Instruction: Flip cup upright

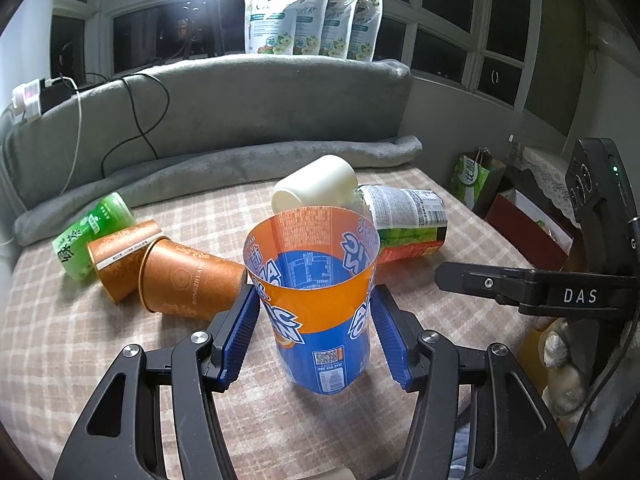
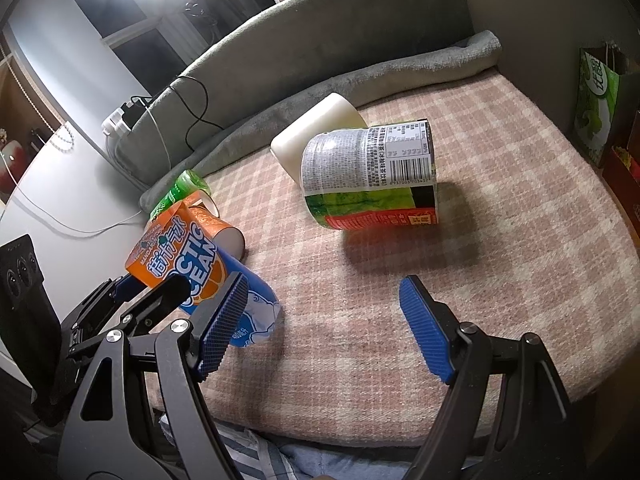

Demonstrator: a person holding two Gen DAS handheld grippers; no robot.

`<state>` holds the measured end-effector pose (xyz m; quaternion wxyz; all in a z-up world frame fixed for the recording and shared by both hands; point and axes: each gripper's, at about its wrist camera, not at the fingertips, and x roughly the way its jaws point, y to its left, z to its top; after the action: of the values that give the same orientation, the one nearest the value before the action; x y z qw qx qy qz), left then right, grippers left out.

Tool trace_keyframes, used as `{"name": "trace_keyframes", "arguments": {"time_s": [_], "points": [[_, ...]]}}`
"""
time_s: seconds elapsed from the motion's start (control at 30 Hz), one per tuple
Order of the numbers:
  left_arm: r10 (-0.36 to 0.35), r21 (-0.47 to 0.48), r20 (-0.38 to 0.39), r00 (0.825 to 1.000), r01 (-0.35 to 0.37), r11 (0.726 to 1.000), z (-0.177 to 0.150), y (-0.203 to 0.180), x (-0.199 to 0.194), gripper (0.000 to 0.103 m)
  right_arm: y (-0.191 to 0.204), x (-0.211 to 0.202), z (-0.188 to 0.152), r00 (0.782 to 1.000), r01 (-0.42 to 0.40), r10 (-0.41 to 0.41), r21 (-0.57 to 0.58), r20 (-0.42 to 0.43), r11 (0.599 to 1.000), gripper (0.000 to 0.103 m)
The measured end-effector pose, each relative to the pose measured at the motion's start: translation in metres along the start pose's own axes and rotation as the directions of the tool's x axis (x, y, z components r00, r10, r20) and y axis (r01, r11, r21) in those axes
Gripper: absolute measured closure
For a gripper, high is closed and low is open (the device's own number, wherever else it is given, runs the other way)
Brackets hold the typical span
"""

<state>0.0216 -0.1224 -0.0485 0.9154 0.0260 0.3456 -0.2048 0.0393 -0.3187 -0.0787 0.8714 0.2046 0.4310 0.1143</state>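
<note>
The orange-and-blue cup (image 1: 320, 300) stands upright on the checked blanket (image 1: 80, 360), open mouth up, long axis vertical, base down at 6 o'clock in the left wrist view. The left gripper (image 1: 316, 336) brackets it, jaws apart; the blue pads (image 1: 240, 332) sit just beside the walls on either side, and whether they actually touch cannot be told. In the right wrist view the same cup (image 2: 200, 272) appears at 9 o'clock, partly covered by a black finger of the left gripper.

The right gripper (image 2: 328, 328) hangs over bare blanket, jaws wide apart, holding nothing.

Beyond the cup at 12 o'clock a white cup (image 1: 316, 188) lies on its side, touching a green-and-white labelled cup (image 1: 404, 224), also lying down. At 9 o'clock two brown paper cups (image 1: 188, 284) and a green cup (image 1: 92, 232) lie tipped over, overlapping.
</note>
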Motion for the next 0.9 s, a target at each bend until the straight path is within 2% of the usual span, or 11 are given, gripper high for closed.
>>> {"name": "trace_keyframes", "arguments": {"time_s": [0.67,0.83,0.9], "points": [[-0.052,0.005,-0.028,0.998,0.052,0.999,-0.006,-0.006,-0.005,0.043,0.006,-0.006,-0.004,1.000,0.008,-0.008,-0.021,0.014,1.000,0.022],[-0.069,0.001,-0.035,0.997,0.070,0.998,-0.007,-0.006,-0.007,0.032,0.007,-0.009,-0.005,1.000,0.014,-0.013,-0.030,0.023,0.999,0.022],[-0.077,-0.002,-0.040,0.996,0.077,0.997,-0.009,-0.006,-0.008,0.031,0.008,-0.010,-0.006,0.999,0.018,-0.017,-0.036,0.028,0.999,0.022]]}}
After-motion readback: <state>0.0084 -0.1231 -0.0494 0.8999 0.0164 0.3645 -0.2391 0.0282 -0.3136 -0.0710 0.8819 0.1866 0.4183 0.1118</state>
